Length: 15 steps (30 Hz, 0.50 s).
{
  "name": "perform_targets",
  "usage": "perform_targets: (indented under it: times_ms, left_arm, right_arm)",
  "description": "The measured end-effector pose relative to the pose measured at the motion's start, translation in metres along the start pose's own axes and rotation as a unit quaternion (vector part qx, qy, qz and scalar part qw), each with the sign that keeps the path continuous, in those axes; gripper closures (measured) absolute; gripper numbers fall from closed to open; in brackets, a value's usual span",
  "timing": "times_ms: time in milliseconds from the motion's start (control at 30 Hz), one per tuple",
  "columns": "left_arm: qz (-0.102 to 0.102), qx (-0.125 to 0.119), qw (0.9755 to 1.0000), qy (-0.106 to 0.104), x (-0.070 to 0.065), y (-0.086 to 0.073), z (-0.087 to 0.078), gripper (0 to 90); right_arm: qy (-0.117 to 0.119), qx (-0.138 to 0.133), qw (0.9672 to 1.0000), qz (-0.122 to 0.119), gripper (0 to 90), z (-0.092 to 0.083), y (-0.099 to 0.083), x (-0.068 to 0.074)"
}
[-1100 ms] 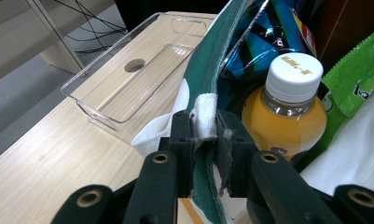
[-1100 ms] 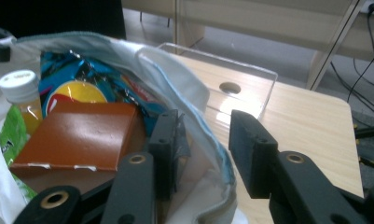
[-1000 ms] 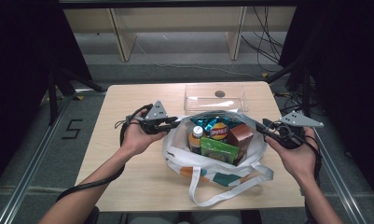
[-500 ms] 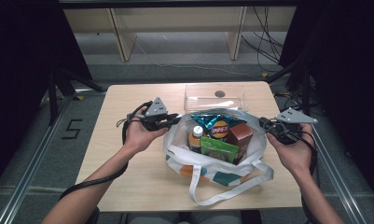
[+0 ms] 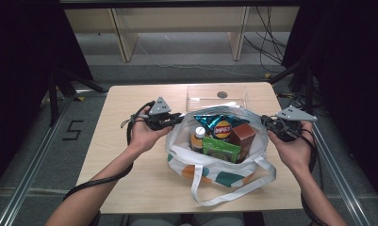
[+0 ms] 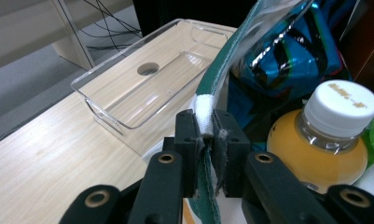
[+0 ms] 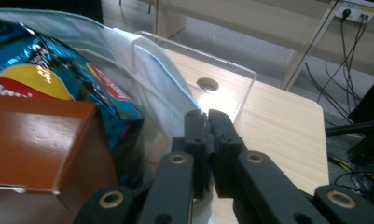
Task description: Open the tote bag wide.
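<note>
My white fabric tote bag with green and orange patches (image 5: 210, 162) sits in the middle of the pale wooden table (image 5: 125, 179), its mouth pulled wide between my two hands. Inside it stand a shiny blue crisp packet (image 5: 218, 125) at the far side, a clear bottle of orange drink with a white cap (image 5: 198, 138) at the left, a green flat carton (image 5: 220, 149) at the near side and a brown cardboard box (image 5: 243, 137) at the right. Two white strap handles trail off the bag's near side onto the table.

Just beyond the bag lies a clear plastic rectangular tray (image 5: 217, 95) holding nothing but a round hole in its floor.

My left gripper (image 5: 170, 121) bites the bag's left rim. The left gripper view shows what the high view cannot: the jaws clamp a green-edged seam with a white tab (image 6: 205, 112) squeezed between the pads, the bottle cap (image 6: 345, 103) close at the right.

My right gripper (image 5: 271, 126) has just been closing. In the right gripper view (image 7: 208, 135) its jaws are pressed together on the white cloth of the bag's right rim (image 7: 166, 88), with the brown box (image 7: 40, 144) and crisp packet (image 7: 49, 70) to the left.
</note>
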<state>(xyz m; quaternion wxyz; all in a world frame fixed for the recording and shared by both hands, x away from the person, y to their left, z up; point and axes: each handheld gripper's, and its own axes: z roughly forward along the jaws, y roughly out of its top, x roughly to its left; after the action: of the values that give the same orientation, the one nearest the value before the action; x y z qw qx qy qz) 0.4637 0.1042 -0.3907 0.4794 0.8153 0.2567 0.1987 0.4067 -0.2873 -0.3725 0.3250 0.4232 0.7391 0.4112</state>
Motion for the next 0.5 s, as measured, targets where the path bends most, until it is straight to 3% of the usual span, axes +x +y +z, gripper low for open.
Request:
perform_targets:
  times_ms: [67,167,200,233,400,500]
  left_arm:
    - [-0.003,0.003,1.0,-0.001,0.0,-0.004,0.004,80.5]
    - [0.001,0.024,0.9997,-0.001,-0.001,-0.009,0.01,80.7]
    - [0.002,0.025,0.9997,0.0,-0.002,-0.011,0.013,80.7]
    - [0.003,0.028,0.9996,-0.003,-0.002,-0.013,0.015,80.8]
    - [-0.002,0.033,0.9995,0.0,-0.005,-0.02,0.022,80.8]
    - [0.006,0.04,0.9992,-0.002,-0.007,-0.022,0.025,80.9]
  right_arm:
    - [-0.005,0.008,0.9999,0.009,87.6,0.003,-0.003,0.002]
    - [-0.015,0.009,0.9997,-0.014,87.6,0.008,-0.008,0.001]
    - [-0.013,0.019,0.9997,-0.01,87.6,0.01,-0.011,0.002]
    - [-0.015,0.025,0.9993,-0.023,87.6,0.014,-0.015,0.0]
    - [-0.017,0.039,0.9987,-0.026,87.6,0.024,-0.028,0.0]
    - [-0.012,0.053,0.9984,-0.019,87.6,0.028,-0.034,0.001]
